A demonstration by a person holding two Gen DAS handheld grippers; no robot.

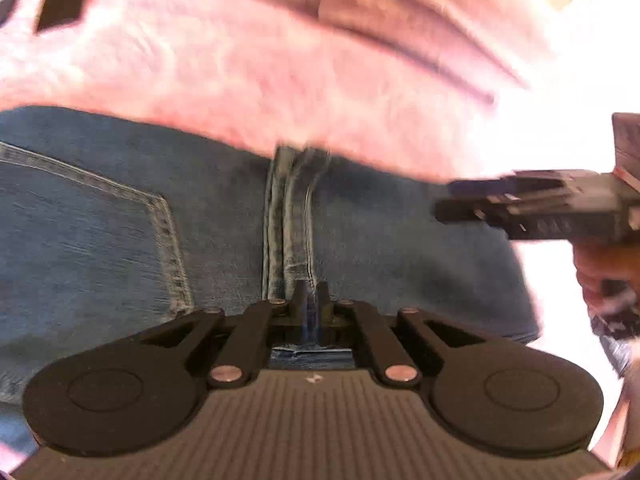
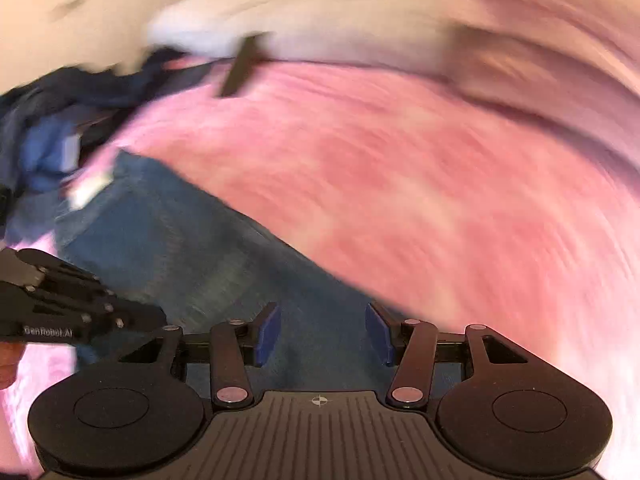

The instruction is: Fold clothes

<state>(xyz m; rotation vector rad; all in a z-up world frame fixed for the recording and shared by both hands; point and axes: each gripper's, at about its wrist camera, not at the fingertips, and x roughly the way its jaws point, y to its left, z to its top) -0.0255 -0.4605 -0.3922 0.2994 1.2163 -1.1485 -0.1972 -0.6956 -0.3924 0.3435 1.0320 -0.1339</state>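
Denim jeans on fuzzy pink blanket, left gripper clenching seam, right gripper jaws released.

Blue denim jeans lie spread flat on a pink cover, seam and stitched pocket facing up. Their near edge seems pinched, though blur hides detail.

Background items: bedding and strap

A pink fuzzy blanket covers the surface. A white cover lies along its far edge; a black strap crosses their boundary.
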